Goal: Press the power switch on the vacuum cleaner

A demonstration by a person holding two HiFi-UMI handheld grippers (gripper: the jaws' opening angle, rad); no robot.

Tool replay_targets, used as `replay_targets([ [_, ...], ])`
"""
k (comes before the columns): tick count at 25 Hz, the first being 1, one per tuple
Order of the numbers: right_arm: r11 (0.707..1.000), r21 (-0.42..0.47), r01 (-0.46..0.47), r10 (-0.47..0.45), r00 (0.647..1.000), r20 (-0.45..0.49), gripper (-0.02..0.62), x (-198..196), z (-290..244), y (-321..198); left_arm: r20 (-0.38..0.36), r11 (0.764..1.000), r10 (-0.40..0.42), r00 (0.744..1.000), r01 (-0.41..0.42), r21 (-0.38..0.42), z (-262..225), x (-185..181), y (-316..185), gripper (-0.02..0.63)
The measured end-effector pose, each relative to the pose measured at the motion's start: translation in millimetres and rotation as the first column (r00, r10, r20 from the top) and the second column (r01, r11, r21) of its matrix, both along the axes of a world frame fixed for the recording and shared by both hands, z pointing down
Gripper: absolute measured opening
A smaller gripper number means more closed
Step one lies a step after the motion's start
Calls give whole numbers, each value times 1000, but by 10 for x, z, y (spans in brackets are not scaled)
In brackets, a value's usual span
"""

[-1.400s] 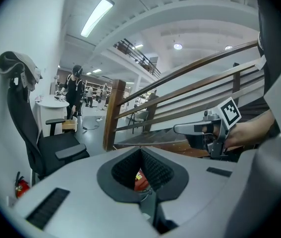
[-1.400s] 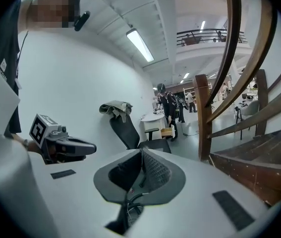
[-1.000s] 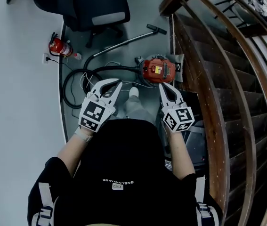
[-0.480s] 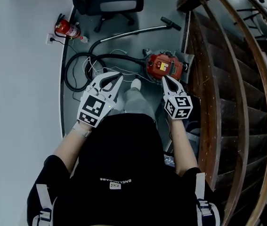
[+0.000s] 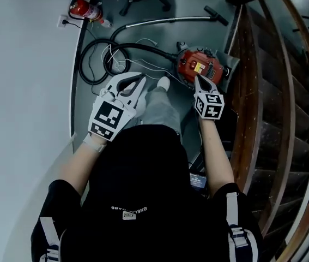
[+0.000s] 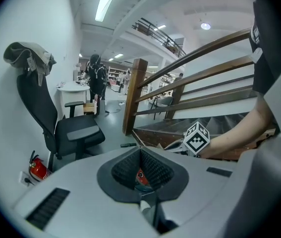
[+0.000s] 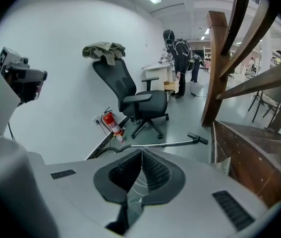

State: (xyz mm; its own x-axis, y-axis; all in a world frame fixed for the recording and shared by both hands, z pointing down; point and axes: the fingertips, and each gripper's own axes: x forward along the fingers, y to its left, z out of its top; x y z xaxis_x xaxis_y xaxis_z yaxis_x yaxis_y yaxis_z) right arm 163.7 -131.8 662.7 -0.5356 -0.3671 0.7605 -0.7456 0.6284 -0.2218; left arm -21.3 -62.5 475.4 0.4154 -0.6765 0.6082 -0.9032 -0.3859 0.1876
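Note:
The red vacuum cleaner (image 5: 200, 67) lies on the grey floor beside the foot of the stairs, a yellow label on its top. My right gripper (image 5: 197, 79) is shut, its tip over the vacuum's near edge; whether it touches is unclear. My left gripper (image 5: 141, 80) is shut and empty, off to the vacuum's left above a shoe. In the left gripper view a sliver of the red vacuum (image 6: 140, 176) shows behind that gripper's (image 6: 140, 150) closed jaws. The right gripper view shows its gripper (image 7: 141, 152) closed, with the vacuum's metal wand (image 7: 165, 144) on the floor beyond.
A black hose (image 5: 97, 59) loops left of the vacuum, and the wand (image 5: 165, 21) runs to a nozzle near the stair post. A fire extinguisher (image 5: 86, 8) and an office chair (image 7: 140, 103) stand by the wall. Wooden stairs and railing (image 5: 274, 91) close off the right side. A person (image 7: 180, 58) stands far behind.
Both grippers have moved forward toward the vacuum as the person stepped closer. The right gripper's tip now reaches the vacuum's near edge. Both stay shut.

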Motion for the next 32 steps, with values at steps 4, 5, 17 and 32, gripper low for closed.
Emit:
replay_targets([
  [4, 999, -43, 3, -4, 999, -35, 29, 63, 485, -64, 17, 999, -18, 1000, 18, -33, 189, 21, 4, 14],
  [5, 999, -54, 3, -5, 999, -43, 29, 86, 602, -72, 20, 999, -22, 1000, 23, -41, 241, 31, 8, 15],
  [17, 986, -165, -4, -16, 993, -119, 29, 215, 1784, -294, 56, 990, -55, 997, 62, -128, 756, 56, -58, 15],
  [32, 955, -298, 7, -75, 974, -216, 29, 443, 2984, -484, 63, 977, -61, 996, 73, -203, 1311, 316, -254, 15],
])
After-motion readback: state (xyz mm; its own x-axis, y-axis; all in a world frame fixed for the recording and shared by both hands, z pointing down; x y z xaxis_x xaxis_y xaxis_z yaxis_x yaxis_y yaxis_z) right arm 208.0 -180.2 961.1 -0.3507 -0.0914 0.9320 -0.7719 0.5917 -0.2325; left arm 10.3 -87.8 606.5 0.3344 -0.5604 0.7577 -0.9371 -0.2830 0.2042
